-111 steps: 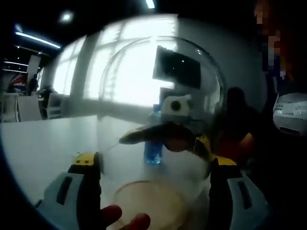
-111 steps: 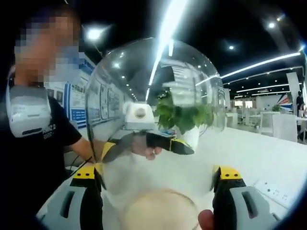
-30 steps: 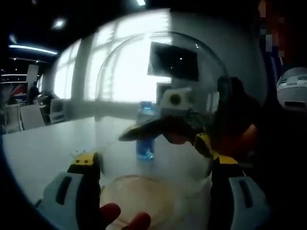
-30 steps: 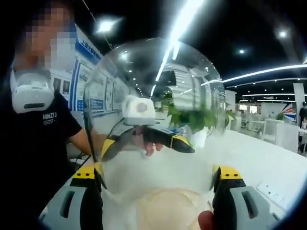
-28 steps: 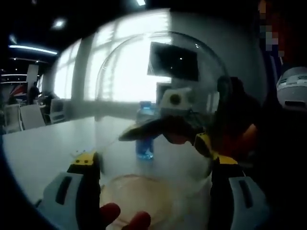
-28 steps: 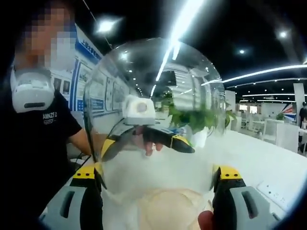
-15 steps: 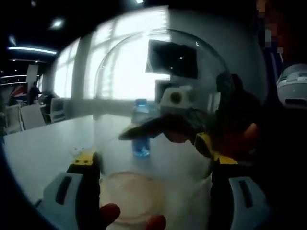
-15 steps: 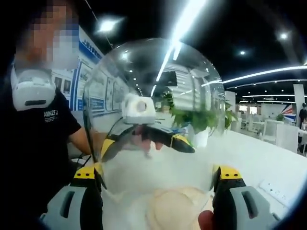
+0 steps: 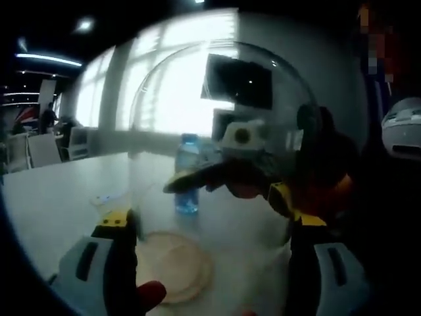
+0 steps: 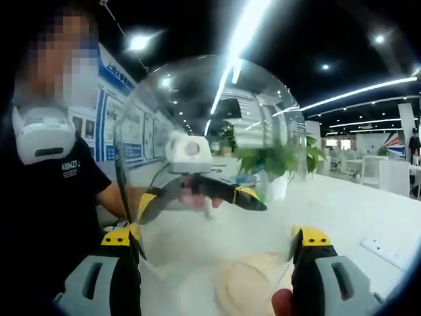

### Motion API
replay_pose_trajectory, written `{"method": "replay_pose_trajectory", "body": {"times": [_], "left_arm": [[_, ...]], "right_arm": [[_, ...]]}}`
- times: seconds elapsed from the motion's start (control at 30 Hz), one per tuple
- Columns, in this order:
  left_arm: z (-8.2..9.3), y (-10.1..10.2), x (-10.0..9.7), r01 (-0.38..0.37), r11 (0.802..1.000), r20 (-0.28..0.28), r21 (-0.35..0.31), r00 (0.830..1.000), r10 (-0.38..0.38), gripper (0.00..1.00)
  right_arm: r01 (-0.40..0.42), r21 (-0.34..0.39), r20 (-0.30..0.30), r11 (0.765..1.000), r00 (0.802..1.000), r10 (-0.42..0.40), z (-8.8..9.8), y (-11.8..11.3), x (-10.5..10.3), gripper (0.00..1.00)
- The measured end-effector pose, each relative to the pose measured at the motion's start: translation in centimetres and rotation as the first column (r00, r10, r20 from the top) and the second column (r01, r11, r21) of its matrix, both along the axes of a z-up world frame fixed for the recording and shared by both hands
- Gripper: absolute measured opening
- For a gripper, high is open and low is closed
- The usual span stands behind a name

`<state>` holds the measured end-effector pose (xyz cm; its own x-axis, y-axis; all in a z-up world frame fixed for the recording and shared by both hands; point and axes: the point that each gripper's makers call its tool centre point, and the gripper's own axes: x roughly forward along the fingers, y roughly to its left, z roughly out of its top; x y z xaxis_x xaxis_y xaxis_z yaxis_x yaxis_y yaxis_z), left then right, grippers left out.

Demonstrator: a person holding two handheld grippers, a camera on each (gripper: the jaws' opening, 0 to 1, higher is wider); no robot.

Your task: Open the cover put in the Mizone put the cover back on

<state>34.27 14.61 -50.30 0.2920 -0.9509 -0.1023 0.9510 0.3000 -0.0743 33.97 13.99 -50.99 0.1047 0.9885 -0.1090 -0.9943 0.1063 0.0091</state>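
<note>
A clear glass dome cover [image 9: 217, 85] [image 10: 210, 105] hangs above the white table, clasped from opposite sides. My left gripper [image 9: 207, 220] is shut on its wall, jaws spread wide around it. My right gripper [image 10: 214, 240] grips the other side the same way. Through the glass each view shows the opposite gripper: the right one [image 9: 227, 178] and the left one [image 10: 197, 191]. A round beige base [image 9: 174, 263] [image 10: 253, 283] lies on the table below, offset from the cover. The blue Mizone bottle [image 9: 187, 174] stands upright farther back on the table.
A person in a black shirt [image 10: 39, 184] stands close at the left. A potted green plant [image 10: 273, 161] sits behind the cover, a white power strip [image 10: 395, 250] at the table's right. A dark wall screen [image 9: 238, 80] and chairs [image 9: 39, 148] lie beyond.
The cover has been carried sideways off the round base, which now shows left of centre in the left gripper view and right of centre in the right one. Both grips are unchanged.
</note>
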Motion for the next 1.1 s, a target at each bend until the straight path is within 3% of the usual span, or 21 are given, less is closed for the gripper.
{"method": "replay_pose_trajectory", "body": {"times": [0.3, 0.67, 1.1], "left_arm": [[-0.3, 0.1, -1.5, 0.004, 1.0, 0.035, 0.002, 0.999, -0.005, 0.84], [-0.4, 0.0, -3.3, -0.004, 1.0, 0.065, 0.019, 0.998, 0.003, 0.84], [-0.1, 0.4, -5.4, -0.011, 1.0, 0.068, -0.028, 0.998, 0.013, 0.84]], "right_arm": [[0.007, -0.05, 0.03, 0.999, 1.0, -0.006, -0.4, 0.1, -1.4, 0.9], [0.0, -0.028, 0.043, 1.0, 0.999, 0.001, -0.5, -0.1, -3.2, 0.9], [0.008, 0.003, 0.032, 1.0, 0.999, -0.009, -0.5, 0.1, -4.7, 0.9]]}}
